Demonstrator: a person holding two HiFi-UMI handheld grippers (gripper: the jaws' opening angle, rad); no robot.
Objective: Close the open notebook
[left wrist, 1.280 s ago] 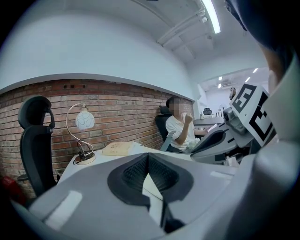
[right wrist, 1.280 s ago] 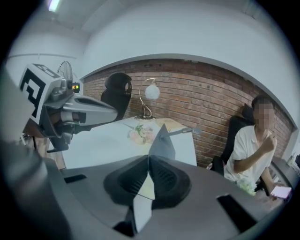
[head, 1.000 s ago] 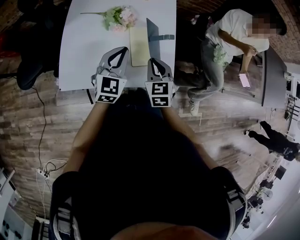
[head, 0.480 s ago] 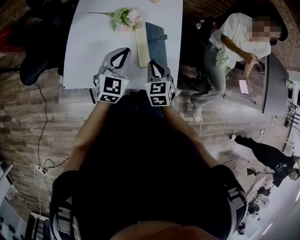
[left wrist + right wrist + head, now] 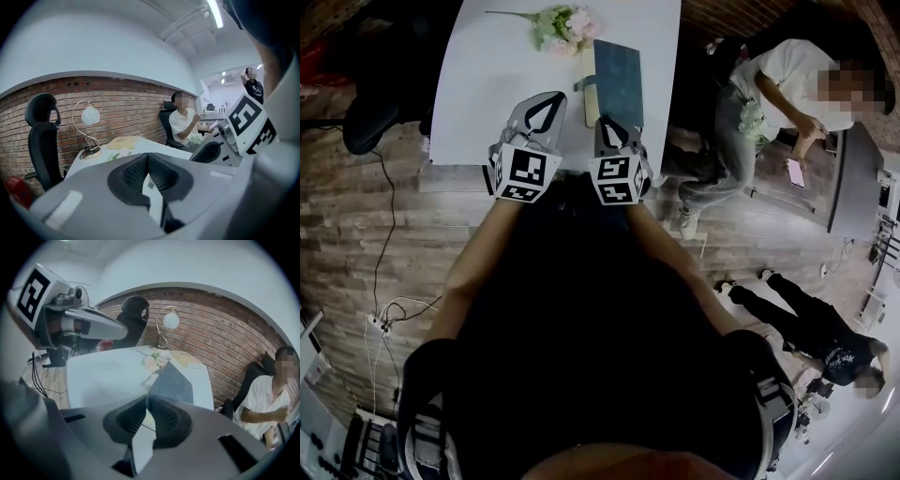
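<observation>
the notebook (image 5: 619,80) cover has dropped over its cream page, nearly closed i'd say, at twelve o'clock from the right gripper (image 5: 606,124); that and the left gripper (image 5: 551,101) have jaws together, empty.

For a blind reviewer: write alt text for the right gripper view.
The right gripper, jaws shut and empty, points across a white table at a dark-covered notebook just beyond it. Pink flowers lie behind the notebook, a lamp stands by a brick wall, and a seated person is at the right edge.
</observation>
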